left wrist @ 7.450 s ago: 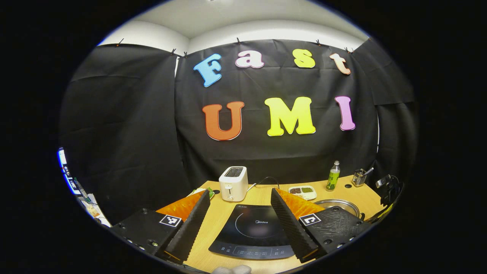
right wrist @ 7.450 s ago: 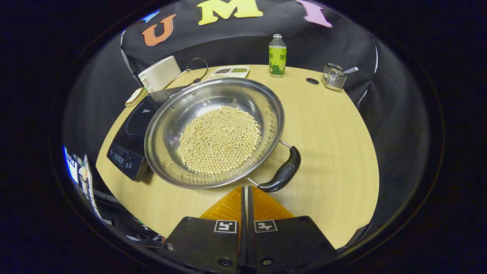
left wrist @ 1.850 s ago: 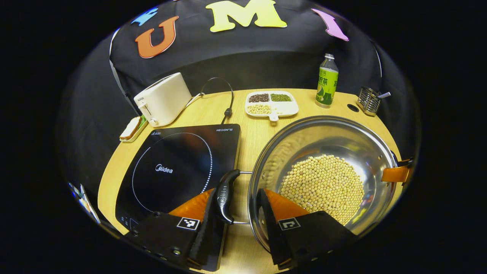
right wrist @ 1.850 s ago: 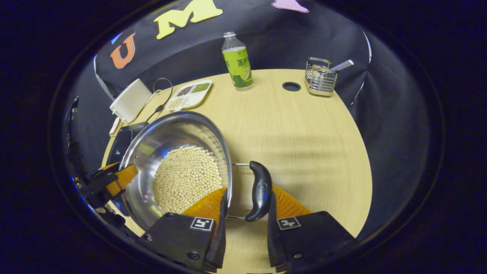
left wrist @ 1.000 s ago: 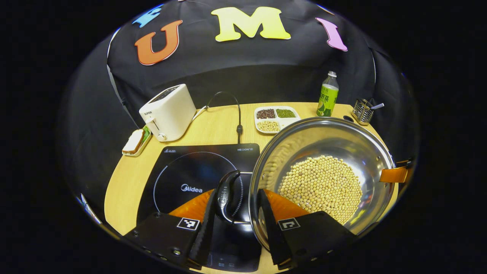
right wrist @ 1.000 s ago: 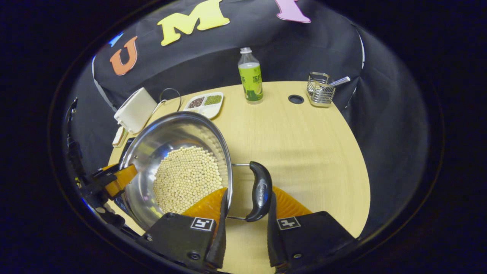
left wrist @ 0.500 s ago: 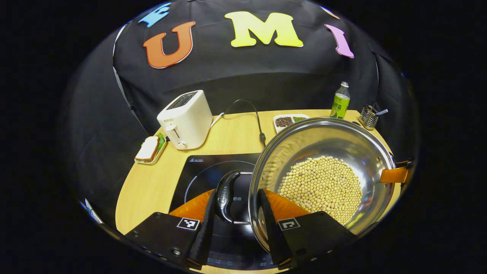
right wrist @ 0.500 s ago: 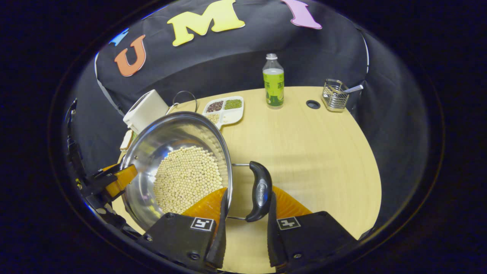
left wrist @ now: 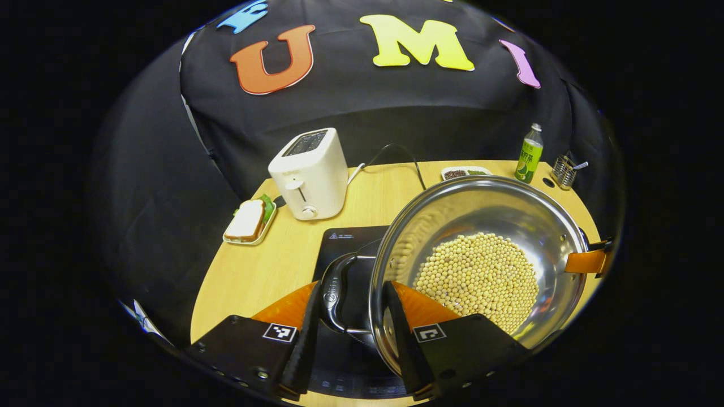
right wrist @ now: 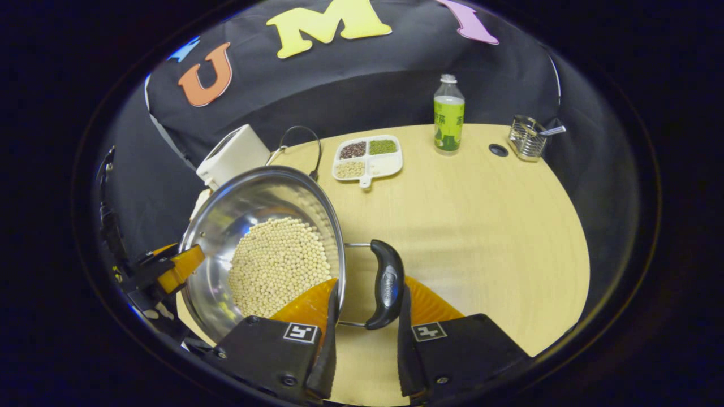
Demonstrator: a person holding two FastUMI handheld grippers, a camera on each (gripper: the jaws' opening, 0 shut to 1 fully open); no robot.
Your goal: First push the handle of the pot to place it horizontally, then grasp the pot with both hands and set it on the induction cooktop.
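Note:
A steel pot (left wrist: 481,209) holding soybeans (left wrist: 478,277) is held between both grippers over the black induction cooktop (left wrist: 345,240), covering most of it. I cannot tell whether the pot touches the cooktop. My left gripper (left wrist: 350,285) is shut on the pot's black left handle (left wrist: 332,291), with one finger outside the handle and the other inside the rim. In the right gripper view my right gripper (right wrist: 369,285) is shut the same way on the right handle (right wrist: 387,282). Each gripper also shows across the pot (right wrist: 254,198) from the other: left gripper (right wrist: 169,268), right gripper (left wrist: 588,261).
A white toaster (left wrist: 308,172) and a sandwich on a small tray (left wrist: 249,220) stand behind and left of the cooktop. A divided dish of beans (right wrist: 367,155), a green bottle (right wrist: 448,116) and a wire holder (right wrist: 526,138) line the back of the wooden table (right wrist: 481,226).
Both grippers have carried the pot leftward from the bare table to over the cooktop. Their grip on the two handles has not changed.

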